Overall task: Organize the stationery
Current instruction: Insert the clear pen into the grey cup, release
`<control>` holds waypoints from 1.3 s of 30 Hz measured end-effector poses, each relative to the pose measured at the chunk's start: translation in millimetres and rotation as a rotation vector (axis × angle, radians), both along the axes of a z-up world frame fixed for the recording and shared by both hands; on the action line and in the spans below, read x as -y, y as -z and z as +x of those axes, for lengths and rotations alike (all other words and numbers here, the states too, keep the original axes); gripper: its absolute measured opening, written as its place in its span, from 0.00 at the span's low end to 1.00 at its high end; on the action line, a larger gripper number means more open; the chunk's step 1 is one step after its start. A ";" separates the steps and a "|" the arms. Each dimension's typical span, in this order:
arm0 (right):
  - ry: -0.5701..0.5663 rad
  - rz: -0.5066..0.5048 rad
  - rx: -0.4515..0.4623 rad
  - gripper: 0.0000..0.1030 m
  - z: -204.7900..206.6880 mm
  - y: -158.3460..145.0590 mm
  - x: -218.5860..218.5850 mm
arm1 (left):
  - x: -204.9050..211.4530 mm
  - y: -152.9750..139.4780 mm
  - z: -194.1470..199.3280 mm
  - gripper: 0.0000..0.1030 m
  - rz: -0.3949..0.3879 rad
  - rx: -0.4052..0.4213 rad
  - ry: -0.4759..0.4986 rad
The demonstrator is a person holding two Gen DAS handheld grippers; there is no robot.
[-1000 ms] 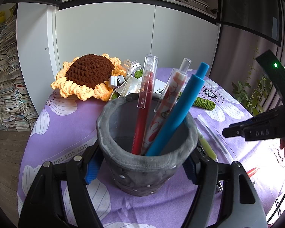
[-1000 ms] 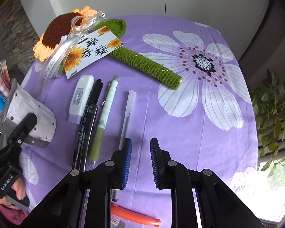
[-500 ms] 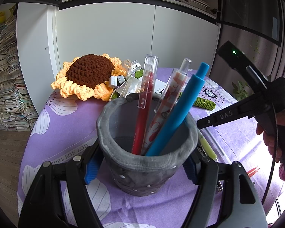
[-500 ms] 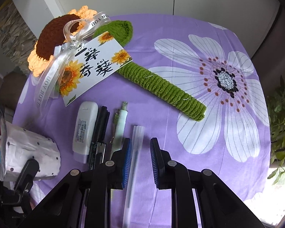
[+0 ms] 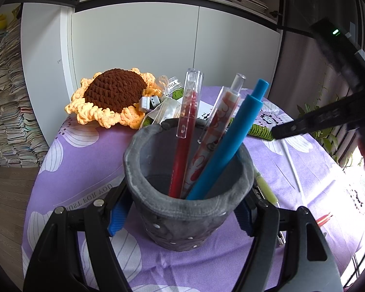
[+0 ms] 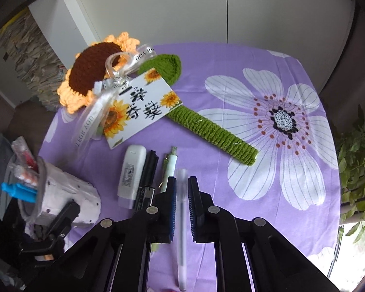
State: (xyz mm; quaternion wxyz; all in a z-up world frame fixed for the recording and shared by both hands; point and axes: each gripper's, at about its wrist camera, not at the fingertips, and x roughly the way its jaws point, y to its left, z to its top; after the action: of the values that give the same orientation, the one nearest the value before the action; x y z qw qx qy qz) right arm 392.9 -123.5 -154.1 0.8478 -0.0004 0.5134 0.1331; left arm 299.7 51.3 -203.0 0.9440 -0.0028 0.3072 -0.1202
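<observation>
Now soft grey felt pen pot (image 5: pixel 187 209), slim frosted plastic pen (image 6: pixel 181 194), crocheted sunflower (image 5: pixel 112 97)

Clear pen (image 6: pixel 181 194) between fingers (image 6: pixel 170 206)

1. From my left wrist view, the lower ends of the red pen (image 5: pixel 185 146), patterned pen (image 5: pixel 211 141) and blue pen (image 5: pixel 228 143) are hidden inside the grey pen holder (image 5: pixel 182 221).
2. The pen holder's sides cover the blue pads of the left hand-held gripper (image 5: pixel 182 221).
3. The right hand-held gripper (image 5: pixel 328 114) appears blurred and cut off at the frame's right edge.
4. In my right wrist view, the translucent pen (image 6: pixel 181 219) is blurred; I cannot tell whether the pads press it.
5. The black markers (image 6: pixel 147 177) and green pen (image 6: pixel 169 168) are partly hidden behind the black finger.
</observation>
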 end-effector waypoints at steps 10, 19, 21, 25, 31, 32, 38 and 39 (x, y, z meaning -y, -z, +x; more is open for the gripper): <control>-0.091 0.119 0.252 0.10 -73.8 -93.6 -12.5 | 0.1 0.0 0.0 0.70 0.000 0.000 0.000; -0.240 0.272 0.521 0.10 -128.0 -172.2 -39.9 | 0.0 0.3 0.2 0.70 0.001 0.001 -0.001; -0.254 0.278 0.541 0.10 -126.0 -171.5 -50.4 | -0.3 0.5 0.7 0.70 0.001 0.002 -0.001; -0.257 0.279 0.541 0.10 -109.5 -149.9 -65.0 | -0.2 0.5 0.7 0.70 0.001 0.001 -0.001; -0.254 0.294 0.529 0.10 -94.8 -123.5 -64.5 | -0.3 0.6 0.7 0.70 0.001 0.001 -0.001; -0.262 0.287 0.527 0.10 -95.1 -120.8 -65.9 | -0.1 0.5 0.7 0.70 0.002 0.002 -0.002; -0.327 0.212 0.507 0.10 -107.0 -102.0 -72.3 | -0.2 0.5 0.7 0.70 0.001 0.001 -0.002; -0.329 0.206 0.489 0.10 -106.7 -98.1 -72.3 | -0.2 0.5 0.7 0.70 0.002 0.001 -0.002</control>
State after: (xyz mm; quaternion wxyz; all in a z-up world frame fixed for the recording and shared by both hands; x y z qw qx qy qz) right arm 286.1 -51.1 -56.1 0.9088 -0.0297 0.2712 0.3156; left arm 300.4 51.4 -203.4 0.9444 -0.0022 0.3066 -0.1191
